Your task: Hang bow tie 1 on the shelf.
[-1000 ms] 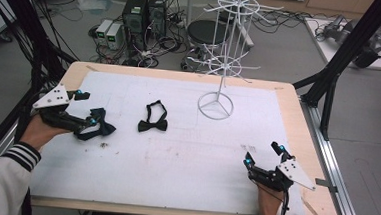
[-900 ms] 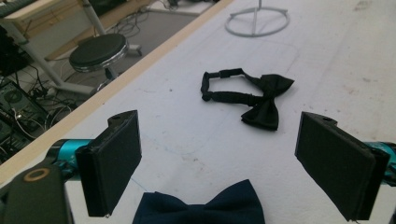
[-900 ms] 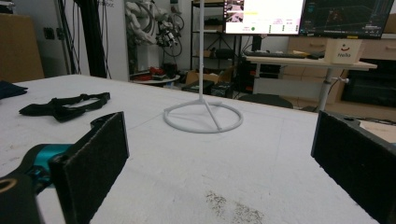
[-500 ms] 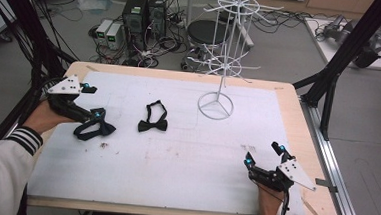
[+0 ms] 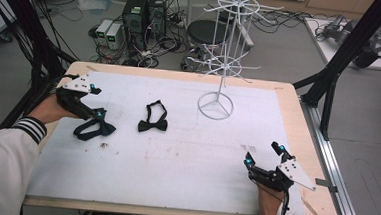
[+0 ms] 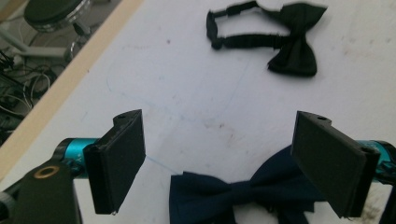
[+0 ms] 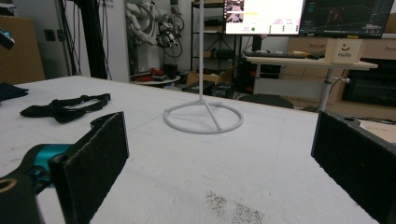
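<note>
A dark navy bow tie (image 5: pixel 94 127) (image 6: pixel 243 196) lies flat at the left of the white table, just under my left gripper (image 5: pixel 98 114) (image 6: pixel 231 172), whose jaws stand open above it on either side. A second, black bow tie (image 5: pixel 152 120) (image 6: pixel 280 39) (image 7: pixel 63 108) with its strap looped lies near the table's middle. A white wire display stand (image 5: pixel 220 69) (image 7: pixel 204 114) rises from a ring base at the back centre. My right gripper (image 5: pixel 263 156) (image 7: pixel 219 172) rests open near the front right edge, nothing between its jaws.
The table is a white board (image 5: pixel 185 152) with a wooden rim (image 5: pixel 297 124). Black frame struts (image 5: pixel 341 71) stand at the right and left. Computers and cables (image 5: pixel 139 19) sit on the floor behind.
My left gripper has moved toward the back left and turned, its jaws now over the navy bow tie. The right gripper has stayed in place.
</note>
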`<state>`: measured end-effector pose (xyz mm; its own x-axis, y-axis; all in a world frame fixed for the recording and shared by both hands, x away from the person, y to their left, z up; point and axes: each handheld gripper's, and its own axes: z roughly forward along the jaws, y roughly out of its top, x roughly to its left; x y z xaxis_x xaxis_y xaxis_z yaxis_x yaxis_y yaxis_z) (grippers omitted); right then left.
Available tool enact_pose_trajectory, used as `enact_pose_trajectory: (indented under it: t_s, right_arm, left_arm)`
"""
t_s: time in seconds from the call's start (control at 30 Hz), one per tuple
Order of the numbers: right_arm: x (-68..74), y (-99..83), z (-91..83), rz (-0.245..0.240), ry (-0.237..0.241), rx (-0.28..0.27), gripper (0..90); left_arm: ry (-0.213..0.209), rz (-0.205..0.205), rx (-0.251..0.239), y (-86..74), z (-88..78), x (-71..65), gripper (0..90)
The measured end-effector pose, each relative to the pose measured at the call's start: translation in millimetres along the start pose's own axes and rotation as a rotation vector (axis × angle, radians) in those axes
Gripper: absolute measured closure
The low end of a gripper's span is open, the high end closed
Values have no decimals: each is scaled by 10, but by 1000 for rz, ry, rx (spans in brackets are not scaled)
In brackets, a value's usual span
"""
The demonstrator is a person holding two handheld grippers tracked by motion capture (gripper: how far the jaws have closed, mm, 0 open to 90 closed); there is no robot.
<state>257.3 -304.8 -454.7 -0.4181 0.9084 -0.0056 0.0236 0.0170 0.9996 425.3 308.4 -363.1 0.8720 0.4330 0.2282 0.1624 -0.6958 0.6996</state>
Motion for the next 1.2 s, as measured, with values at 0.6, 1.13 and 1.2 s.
enact_pose_trajectory:
  t_s: [0.6,1.13,1.2]
  right_arm:
    - [1,-1,0,-7,-2,-5,33]
    - [-5,-2,0,-5,-1,-12,33]
    - [-6,-2,1,-6,-1,-12,33]
  left_arm:
    - [-9,83,227,-252,246,113,226]
    - [-61,128,307,-296,343,87,379]
    - [-70,120,303,-302,342,84,401]
